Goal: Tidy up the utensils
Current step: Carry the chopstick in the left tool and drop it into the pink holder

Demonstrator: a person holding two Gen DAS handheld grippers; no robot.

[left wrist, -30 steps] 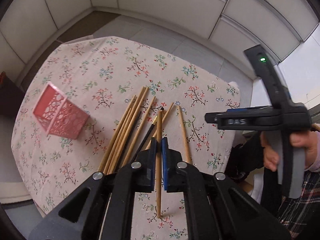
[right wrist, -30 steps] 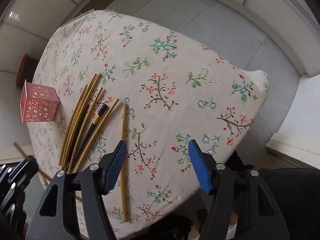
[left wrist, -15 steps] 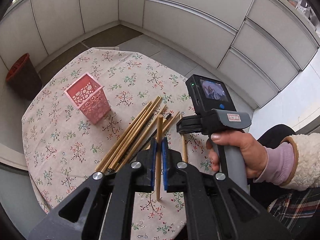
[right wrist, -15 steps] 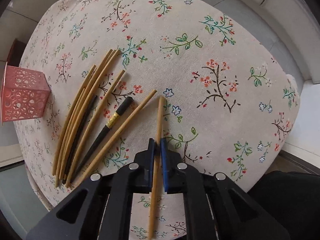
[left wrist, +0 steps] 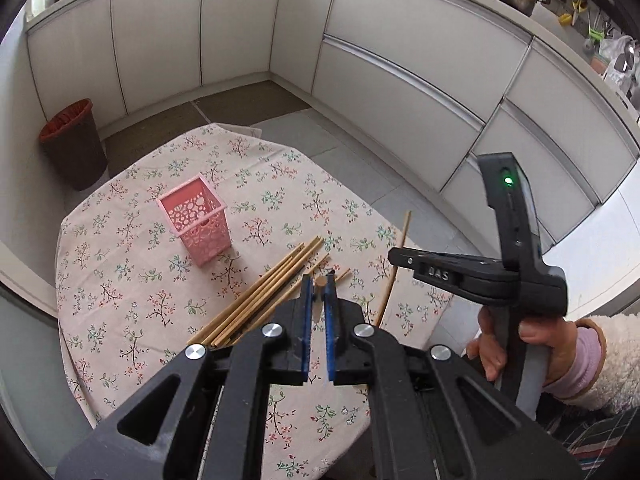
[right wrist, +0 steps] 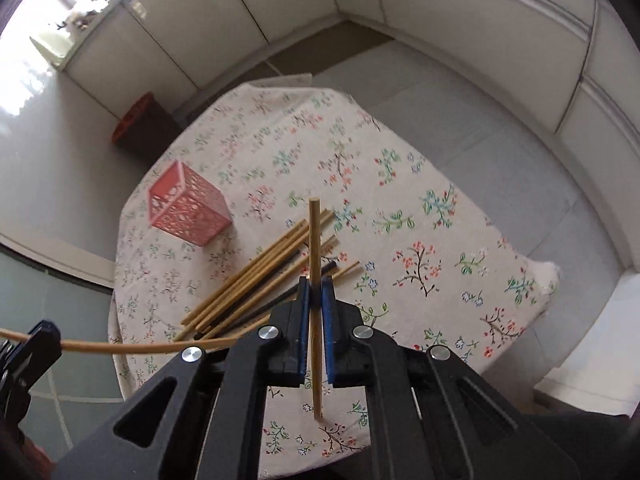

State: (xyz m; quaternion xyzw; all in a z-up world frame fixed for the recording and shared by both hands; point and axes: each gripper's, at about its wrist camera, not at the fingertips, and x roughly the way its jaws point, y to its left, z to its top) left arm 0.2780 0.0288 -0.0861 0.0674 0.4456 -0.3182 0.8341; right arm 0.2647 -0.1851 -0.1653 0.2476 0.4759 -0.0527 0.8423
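In the left wrist view my left gripper (left wrist: 318,285) is shut on a wooden chopstick (left wrist: 320,281), seen almost end-on between the blue pads. My right gripper (right wrist: 316,285) is shut on another wooden chopstick (right wrist: 314,236), held clear above the table. In the left wrist view the right gripper (left wrist: 395,257) is at the right with its chopstick (left wrist: 394,268) slanting down. A pink perforated holder (left wrist: 196,224) (right wrist: 186,210) stands upright and empty on the floral cloth. A pile of wooden and black chopsticks (left wrist: 260,300) (right wrist: 256,284) lies beside it. The left gripper (right wrist: 44,336) shows at the left edge.
The small table with the floral cloth (left wrist: 120,280) drops off on every side to a tiled floor. A brown waste bin with a red rim (left wrist: 74,144) stands beyond the far left corner. White cabinets (left wrist: 400,80) line the walls. A hand (left wrist: 540,340) holds the right gripper's handle.
My right gripper closed on a chopstick lying at the right of the pile and lifted it off the cloth. Both hands rose; the left kept its chopstick throughout.
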